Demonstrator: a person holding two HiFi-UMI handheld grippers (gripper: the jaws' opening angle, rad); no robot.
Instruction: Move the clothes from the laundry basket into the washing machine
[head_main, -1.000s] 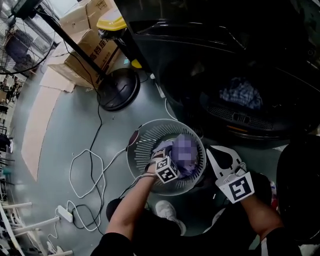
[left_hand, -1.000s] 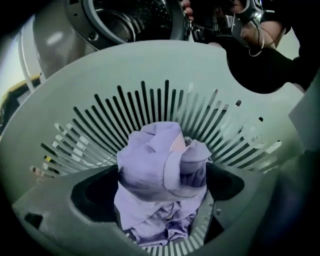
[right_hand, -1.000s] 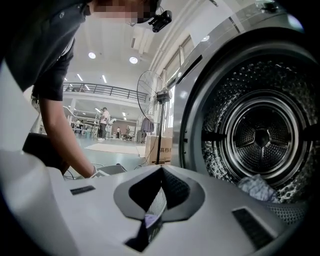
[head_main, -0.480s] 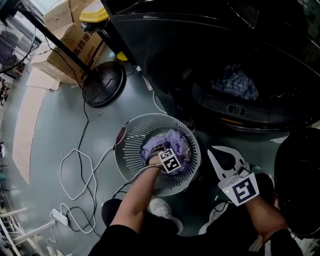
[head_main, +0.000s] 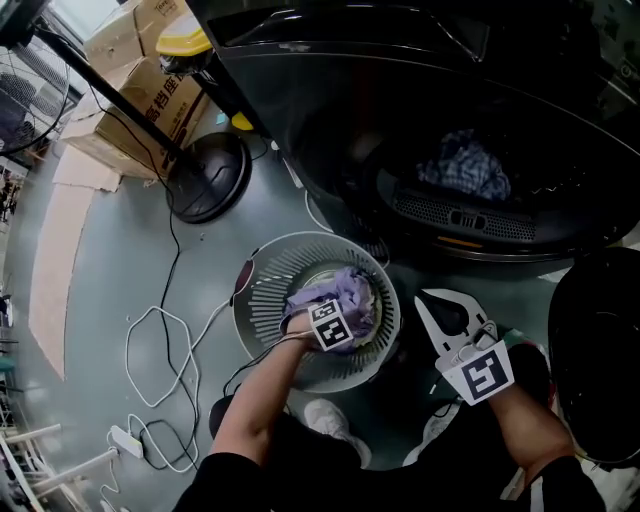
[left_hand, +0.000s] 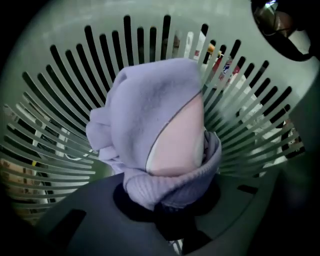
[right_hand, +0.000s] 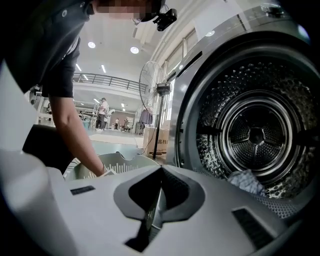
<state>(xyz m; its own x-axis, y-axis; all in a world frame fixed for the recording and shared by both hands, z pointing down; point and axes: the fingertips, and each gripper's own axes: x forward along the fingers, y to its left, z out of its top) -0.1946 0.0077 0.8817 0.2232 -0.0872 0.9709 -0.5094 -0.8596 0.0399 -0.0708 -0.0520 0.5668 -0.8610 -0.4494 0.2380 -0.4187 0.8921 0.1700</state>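
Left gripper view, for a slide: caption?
Left tool has just closed on a lilac garment in the slatted laundry basket.

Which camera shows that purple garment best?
The left gripper view: the garment fills it, the left hand-held gripper having just closed its jaws on it. Head view: small, in the basket. Right gripper view: absent.

head view: looked steeply down from above, mid range, onto the laundry basket and the open washing machine.
left gripper view: pointed down into the basket, very close; a lilac garment filled the centre.
right gripper view: sat low, faced near level into the drum; basket rim at left.
shared: basket in all three; checked cloth in the drum in head and right gripper views.
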